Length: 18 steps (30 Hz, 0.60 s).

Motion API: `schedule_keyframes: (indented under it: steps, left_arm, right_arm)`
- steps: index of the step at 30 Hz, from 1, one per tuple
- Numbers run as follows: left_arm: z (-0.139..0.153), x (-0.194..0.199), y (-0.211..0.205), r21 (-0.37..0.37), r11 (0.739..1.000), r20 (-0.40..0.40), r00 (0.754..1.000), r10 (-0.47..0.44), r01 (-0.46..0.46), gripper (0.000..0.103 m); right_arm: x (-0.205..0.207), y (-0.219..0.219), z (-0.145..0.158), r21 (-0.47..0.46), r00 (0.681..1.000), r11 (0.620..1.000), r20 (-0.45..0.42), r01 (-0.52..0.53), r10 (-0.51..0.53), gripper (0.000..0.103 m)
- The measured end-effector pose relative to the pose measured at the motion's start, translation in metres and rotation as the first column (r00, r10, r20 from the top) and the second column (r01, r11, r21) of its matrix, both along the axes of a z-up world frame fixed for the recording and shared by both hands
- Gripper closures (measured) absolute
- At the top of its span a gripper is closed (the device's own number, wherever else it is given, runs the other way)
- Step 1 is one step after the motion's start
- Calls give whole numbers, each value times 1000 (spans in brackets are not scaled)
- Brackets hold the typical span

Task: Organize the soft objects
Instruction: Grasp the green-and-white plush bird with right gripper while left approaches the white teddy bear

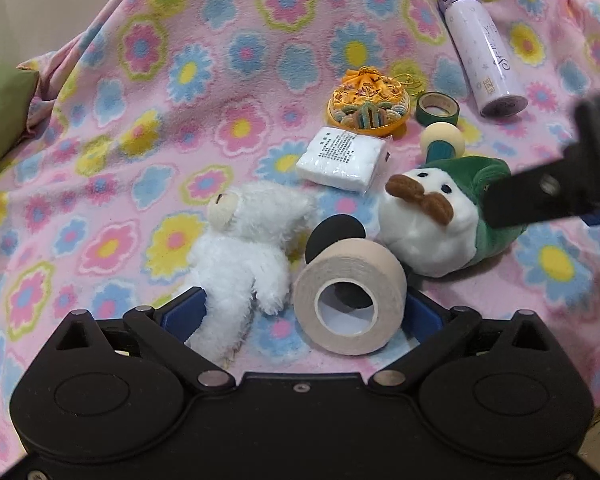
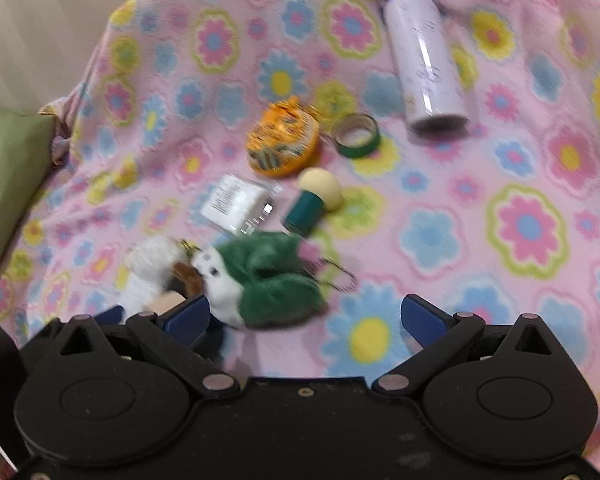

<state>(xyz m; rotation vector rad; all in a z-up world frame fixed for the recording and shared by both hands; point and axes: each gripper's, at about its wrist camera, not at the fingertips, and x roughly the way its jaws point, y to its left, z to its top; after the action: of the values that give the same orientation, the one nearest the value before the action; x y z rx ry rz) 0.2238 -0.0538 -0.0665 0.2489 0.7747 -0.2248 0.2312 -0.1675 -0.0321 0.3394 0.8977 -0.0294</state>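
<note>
A pink fleece blanket (image 1: 148,128) printed with blue, yellow and pink flowers is covering the whole surface, with a green cushion (image 1: 0,112) lying at its left edge. Near the middle, a white teddy bear (image 1: 244,248) is lying on its back, and a green and white plush toy (image 1: 444,216) with a brown moustache is resting just to its right. Between the two, a roll of beige tape (image 1: 350,300) is standing on edge, with a small black disc showing behind it. The left gripper (image 1: 304,316) is hovering with its blue pads spread wide; the bear's leg and the tape roll are sitting between them, and the pads are not pressing on either. The right gripper (image 2: 304,316) is also spread wide, its left pad just beside the plush toy, gripping nothing. Farther back are lying a white plastic-wrapped packet (image 1: 342,158), an orange embroidered pouch (image 1: 368,108), a green tape ring (image 1: 438,109), a teal stamp with a cream knob (image 1: 442,142) and a lilac bottle (image 1: 480,44).
</note>
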Motion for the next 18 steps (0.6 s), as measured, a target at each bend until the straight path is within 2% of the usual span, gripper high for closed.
schedule_keyframes:
  steps: [6,13,14,15,16,17,18]
  left_arm:
    - [3,0,5,-24,1000,-18,1000,-3,3,4]
    - [9,-7,12,-54,998,-33,999,-30,29,5]
    - [11,-7,14,-63,997,-36,999,-35,33,5]
    - [13,-8,15,-71,997,-38,998,-39,37,5]
    - [14,-9,16,-78,996,-39,998,-43,39,5]
    - [17,-10,18,-86,995,-40,998,-45,42,5]
    - [18,-10,19,-90,995,-40,998,-47,43,5]
  right_arm:
    - [19,13,-8,-12,998,998,-6,-59,59,0]
    - [38,23,-24,-73,995,993,-34,-97,94,2]
    - [40,23,-27,-66,995,993,-35,-100,98,3]
    - [40,22,-27,-48,994,993,-33,-107,105,10]
    - [41,20,-28,-13,992,992,-29,-126,125,25]
    - [41,18,-27,20,989,989,-23,-145,146,30]
    - [42,17,-26,20,989,989,-22,-143,144,31]
